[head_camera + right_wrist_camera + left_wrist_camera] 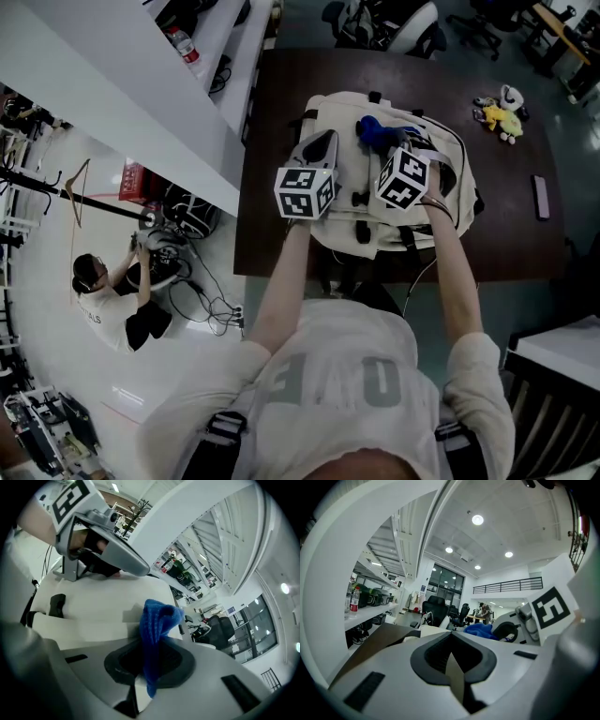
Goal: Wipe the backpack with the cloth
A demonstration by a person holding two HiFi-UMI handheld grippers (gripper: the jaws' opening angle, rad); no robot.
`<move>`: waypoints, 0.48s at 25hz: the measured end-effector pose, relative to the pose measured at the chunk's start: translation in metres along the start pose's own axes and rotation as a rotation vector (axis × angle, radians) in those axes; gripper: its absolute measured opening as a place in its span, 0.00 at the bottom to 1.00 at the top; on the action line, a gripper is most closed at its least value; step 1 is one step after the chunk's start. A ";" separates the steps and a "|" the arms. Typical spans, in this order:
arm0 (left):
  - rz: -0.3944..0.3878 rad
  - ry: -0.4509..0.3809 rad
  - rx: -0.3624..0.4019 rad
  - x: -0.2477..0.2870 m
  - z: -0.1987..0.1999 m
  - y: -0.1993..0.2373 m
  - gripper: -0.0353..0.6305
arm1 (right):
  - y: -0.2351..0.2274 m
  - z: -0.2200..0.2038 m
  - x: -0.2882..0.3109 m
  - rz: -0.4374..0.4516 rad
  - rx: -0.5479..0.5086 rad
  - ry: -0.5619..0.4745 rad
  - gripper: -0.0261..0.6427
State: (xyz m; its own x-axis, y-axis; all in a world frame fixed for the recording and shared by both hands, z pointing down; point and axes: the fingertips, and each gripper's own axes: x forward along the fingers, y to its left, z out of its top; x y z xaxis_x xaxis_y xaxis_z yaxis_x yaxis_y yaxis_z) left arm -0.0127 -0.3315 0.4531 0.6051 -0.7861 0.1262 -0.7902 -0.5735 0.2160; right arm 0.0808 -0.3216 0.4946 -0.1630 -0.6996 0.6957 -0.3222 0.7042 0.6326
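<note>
On the dark brown wooden bench (511, 239) we record one cream fabric backpack (342, 108). It is laid flat with its black buckles and straps facing up, and it fills the near middle of the bench top.

Item, right tool (147, 667): jaws clamped on a blue knitted cloth (157, 618), which stands out of them in a folded wad over the pack's upper panel. No view lets us tell whether the wad presses on the fabric or rides just above it.

Item, left tool (452, 660): jaws together with nothing between them, lying near level over the left part of the pack, beside the right tool. We judge it is placed to steady the pack.

Item, small yellow and white toy (497, 114) and dark flat bar (540, 197): far right of the bench, well apart from the work.

Step in hand, as we judge it: wiping the top panel. To do it well we would:
- tip the right tool down until the cloth, not the hard jaw tips, meets the fabric;
- draw it in long overlapping passes;
- lift it over buckles and straps so the knit does not snag;
- bear the left tool down so the pack neither slides nor bunches.

The cloth is gripped by a narrow fold, so a hard drag may pull it free.
</note>
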 end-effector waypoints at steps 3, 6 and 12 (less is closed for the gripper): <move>-0.004 0.003 -0.004 -0.001 -0.001 0.000 0.06 | 0.018 0.001 -0.013 0.010 -0.029 0.005 0.10; -0.002 0.006 -0.008 -0.002 -0.002 0.002 0.06 | 0.041 0.003 -0.030 0.034 -0.042 -0.004 0.10; 0.015 0.015 0.012 0.001 0.000 0.005 0.06 | 0.090 0.006 -0.060 0.042 0.004 -0.054 0.10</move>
State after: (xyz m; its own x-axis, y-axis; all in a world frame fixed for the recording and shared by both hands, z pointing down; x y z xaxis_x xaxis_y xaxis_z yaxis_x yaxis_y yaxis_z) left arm -0.0161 -0.3347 0.4540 0.5949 -0.7909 0.1437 -0.8000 -0.5649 0.2024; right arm 0.0557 -0.2172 0.5082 -0.2271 -0.6748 0.7022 -0.3173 0.7330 0.6017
